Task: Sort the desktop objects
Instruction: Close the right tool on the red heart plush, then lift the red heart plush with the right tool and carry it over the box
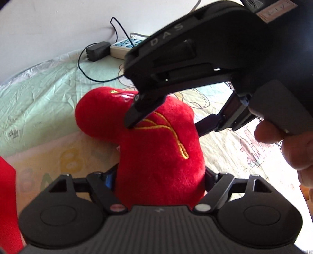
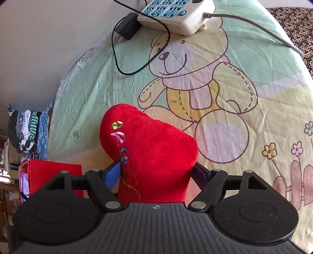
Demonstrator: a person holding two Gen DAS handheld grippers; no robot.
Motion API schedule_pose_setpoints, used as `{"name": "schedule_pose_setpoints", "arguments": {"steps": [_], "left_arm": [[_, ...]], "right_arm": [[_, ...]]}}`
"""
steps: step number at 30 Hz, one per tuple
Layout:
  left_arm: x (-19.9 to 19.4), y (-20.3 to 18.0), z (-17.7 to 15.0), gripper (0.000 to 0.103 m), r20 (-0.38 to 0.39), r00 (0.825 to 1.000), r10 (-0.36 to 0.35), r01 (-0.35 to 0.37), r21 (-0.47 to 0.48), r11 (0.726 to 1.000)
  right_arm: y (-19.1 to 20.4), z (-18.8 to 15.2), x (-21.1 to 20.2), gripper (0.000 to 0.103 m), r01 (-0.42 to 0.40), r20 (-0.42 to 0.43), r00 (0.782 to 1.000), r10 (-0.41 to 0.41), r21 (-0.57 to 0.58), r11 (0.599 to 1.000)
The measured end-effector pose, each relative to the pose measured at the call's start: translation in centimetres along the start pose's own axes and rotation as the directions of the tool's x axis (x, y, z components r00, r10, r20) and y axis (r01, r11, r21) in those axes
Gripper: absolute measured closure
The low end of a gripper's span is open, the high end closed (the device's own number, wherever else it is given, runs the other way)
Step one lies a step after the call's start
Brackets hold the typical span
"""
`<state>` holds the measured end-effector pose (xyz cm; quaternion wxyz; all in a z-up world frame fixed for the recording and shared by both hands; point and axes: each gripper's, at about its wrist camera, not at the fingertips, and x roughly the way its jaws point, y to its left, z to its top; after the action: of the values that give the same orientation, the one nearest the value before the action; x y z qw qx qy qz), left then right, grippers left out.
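On bear-print sheet (image 2: 244, 58), one red plush toy (image 2: 152, 156), two grippers' jaws clamping it

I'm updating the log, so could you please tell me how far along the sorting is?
Nothing looks sorted yet. In hand: the red plush toy is clamped by both the left hand-held gripper and the right hand-held gripper above the bear-print sheet. Left: placing it; the power strip and black adapter remain on the sheet.
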<state>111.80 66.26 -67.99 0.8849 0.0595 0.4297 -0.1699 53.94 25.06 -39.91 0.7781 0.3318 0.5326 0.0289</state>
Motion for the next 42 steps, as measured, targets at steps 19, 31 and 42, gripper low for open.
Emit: {"name": "schedule_pose_setpoints", "arguments": {"steps": [19,31,42], "left_arm": [[-6.8,-5.5,-6.3,0.027,-0.035,0.997,-0.068,0.07,0.087,0.994],[-17.7,-6.2,-9.6,0.027,0.135,0.987,-0.088,0.069,0.141,0.988],[-30.7,1.5,-13.3,0.027,0.313,0.95,0.015,-0.048,0.098,0.994]], "right_arm": [[-3.1,-8.5,-3.5,0.036,-0.065,0.069,0.996,0.055,0.153,0.986],[2.8,-14.6,-9.3,0.037,-0.11,0.228,0.97,0.086,0.095,0.989],[17.4,-19.5,-9.9,0.037,-0.157,0.411,0.884,0.224,-0.192,0.969]]}}
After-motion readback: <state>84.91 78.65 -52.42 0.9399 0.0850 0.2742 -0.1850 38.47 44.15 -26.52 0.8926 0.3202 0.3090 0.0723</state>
